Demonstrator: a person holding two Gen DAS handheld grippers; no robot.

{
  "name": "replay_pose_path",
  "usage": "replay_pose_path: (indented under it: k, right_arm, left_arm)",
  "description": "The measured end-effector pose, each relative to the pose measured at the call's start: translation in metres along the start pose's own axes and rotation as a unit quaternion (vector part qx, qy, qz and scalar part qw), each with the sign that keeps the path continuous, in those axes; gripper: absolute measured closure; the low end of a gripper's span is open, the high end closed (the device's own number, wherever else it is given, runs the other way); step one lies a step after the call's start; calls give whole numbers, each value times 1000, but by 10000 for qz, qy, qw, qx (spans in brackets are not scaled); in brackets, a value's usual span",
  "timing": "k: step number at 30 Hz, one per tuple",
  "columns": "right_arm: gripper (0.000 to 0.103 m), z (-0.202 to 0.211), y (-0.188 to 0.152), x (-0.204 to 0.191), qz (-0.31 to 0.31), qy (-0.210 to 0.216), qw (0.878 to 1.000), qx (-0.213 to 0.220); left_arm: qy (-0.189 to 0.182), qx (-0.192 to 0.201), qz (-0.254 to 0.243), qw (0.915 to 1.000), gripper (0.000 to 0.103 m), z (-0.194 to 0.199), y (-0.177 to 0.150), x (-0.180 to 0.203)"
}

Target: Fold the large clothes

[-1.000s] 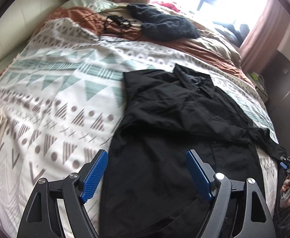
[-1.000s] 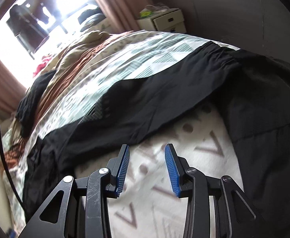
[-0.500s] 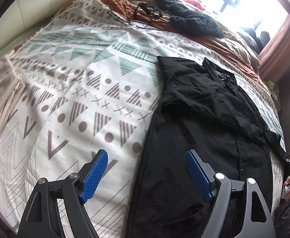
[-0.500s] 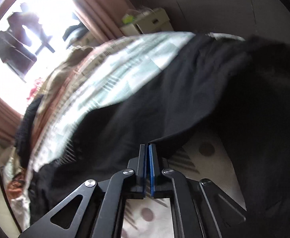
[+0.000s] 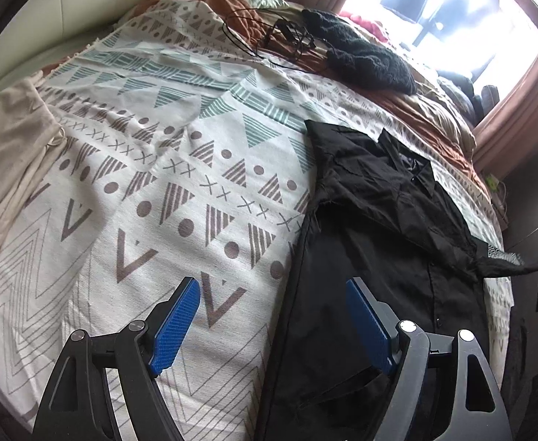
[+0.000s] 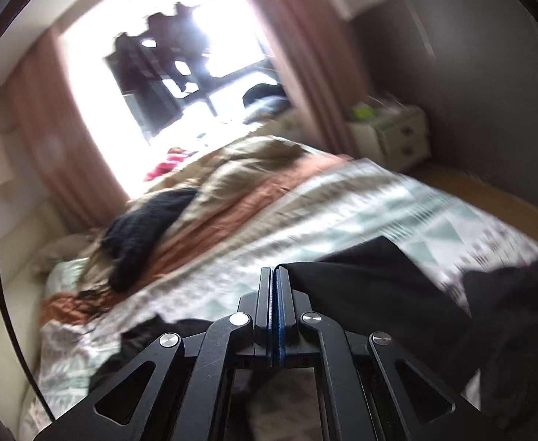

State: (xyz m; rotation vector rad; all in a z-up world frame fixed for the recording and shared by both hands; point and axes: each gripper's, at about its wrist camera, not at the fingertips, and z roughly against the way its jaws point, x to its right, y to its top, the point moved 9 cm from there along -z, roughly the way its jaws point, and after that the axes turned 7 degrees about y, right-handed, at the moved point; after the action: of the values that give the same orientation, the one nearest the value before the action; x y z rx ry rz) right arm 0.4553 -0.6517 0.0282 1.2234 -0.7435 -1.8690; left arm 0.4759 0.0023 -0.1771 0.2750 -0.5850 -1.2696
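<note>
Black button-front shirt [image 5: 390, 242] lies on the patterned white bedspread [image 5: 166, 191]; beyond it, a dark knitted garment [image 5: 364, 60] and tangled black cable [image 5: 269, 36]. Left gripper [image 5: 272, 319] gapes wide, empty; right gripper [image 6: 273, 294] pinches the shirt's sleeve [image 6: 371, 286].

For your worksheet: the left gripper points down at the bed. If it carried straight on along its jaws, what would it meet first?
Most likely the left edge of the black shirt where it meets the patterned bedspread. The open left gripper straddles that border; depth is hard to judge, so either could come first.

Bedroom: made bed [image 5: 180, 183], curtained window [image 6: 180, 66], probably nightstand [image 6: 397, 136].
</note>
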Motion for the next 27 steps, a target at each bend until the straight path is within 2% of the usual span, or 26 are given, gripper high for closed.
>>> replay_pose_path:
  k: [2, 6, 11, 21, 27]
  right_arm:
    - [100, 2, 9, -45, 228, 317, 9992, 38]
    - [100, -6, 6, -117, 602, 690, 9958, -84]
    - [100, -25, -20, -189, 1007, 1082, 9884, -348]
    - [100, -77, -95, -267, 1532, 1440, 9721, -1040]
    - [100, -120, -164, -294, 1336, 1713, 9627, -1610]
  left_arm:
    - [10, 67, 53, 10000, 21, 6, 2, -6]
    - [49, 195, 146, 9997, 21, 18, 4, -22]
    - [156, 239, 326, 9991, 21, 25, 3, -47]
    - [206, 201, 521, 9982, 21, 24, -2, -79]
    - [295, 101, 556, 9980, 21, 20, -1, -92]
